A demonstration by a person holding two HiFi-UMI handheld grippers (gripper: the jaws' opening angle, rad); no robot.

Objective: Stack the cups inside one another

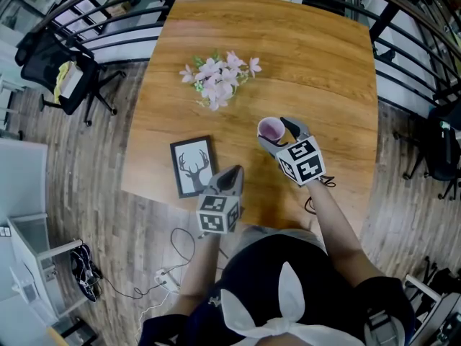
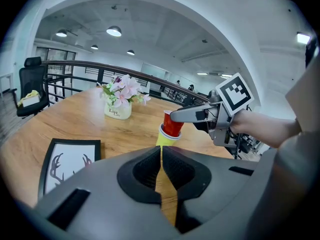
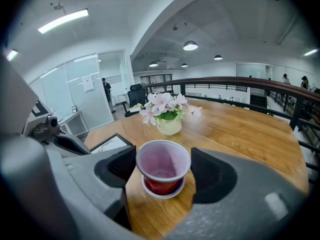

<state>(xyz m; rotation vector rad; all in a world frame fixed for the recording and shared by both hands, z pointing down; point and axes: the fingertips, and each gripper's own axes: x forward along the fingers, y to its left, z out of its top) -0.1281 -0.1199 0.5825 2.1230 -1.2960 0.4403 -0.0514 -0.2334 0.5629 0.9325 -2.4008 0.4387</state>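
Right gripper (image 3: 163, 170) tight on red cup (image 3: 163, 159)

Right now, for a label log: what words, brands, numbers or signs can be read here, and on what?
"Life" above a second "Life": on the flower pot.
Sheet on the glass wall: too small to read.
Marker cube: square pattern only, no words.
Framed deer picture and red cup: no text visible.

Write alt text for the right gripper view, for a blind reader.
The right gripper's tongs grip a red cup with a pale inside, nested in a second cup on a wooden table. Behind stand a pot of pink flowers and a framed picture.
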